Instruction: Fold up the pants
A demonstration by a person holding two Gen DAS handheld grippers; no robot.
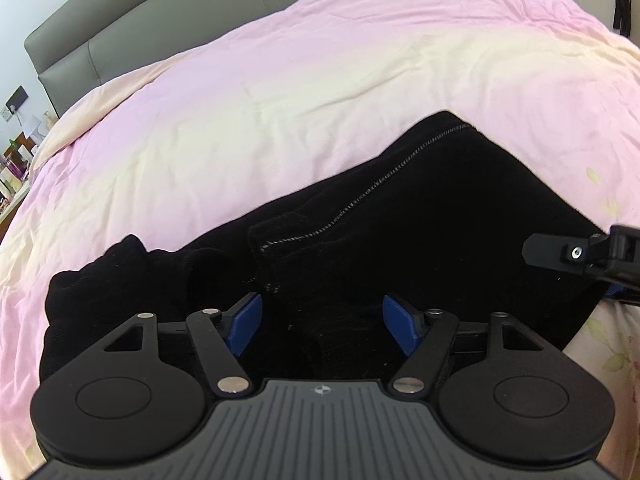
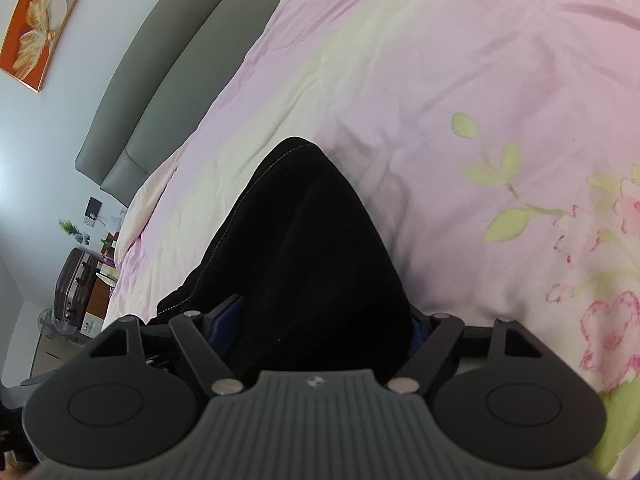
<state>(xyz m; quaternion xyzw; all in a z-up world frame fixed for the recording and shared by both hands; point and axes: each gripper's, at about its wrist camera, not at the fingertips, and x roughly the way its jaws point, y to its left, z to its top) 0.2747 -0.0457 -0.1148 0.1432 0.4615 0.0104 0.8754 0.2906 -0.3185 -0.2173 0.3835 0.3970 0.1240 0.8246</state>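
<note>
Black pants [image 1: 420,224] lie on the pink bedspread, with a stitched seam running up to a far corner and a bunched end at the left. My left gripper [image 1: 322,330] is open, its blue pads [image 1: 245,322] spread over the near fabric. My right gripper shows at the right edge of the left wrist view [image 1: 592,256], at the pants' right edge. In the right wrist view the pants [image 2: 304,240] fill the space between the right gripper's fingers [image 2: 324,326]; the jaws stand wide with fabric between them, and the blue pads are mostly hidden.
A pink and cream floral bedspread [image 1: 280,100] covers the bed. A grey padded headboard [image 1: 120,24] stands behind. A cluttered side table [image 1: 16,160] is at the far left. A suitcase [image 2: 76,284] and a wall painting [image 2: 40,24] show left.
</note>
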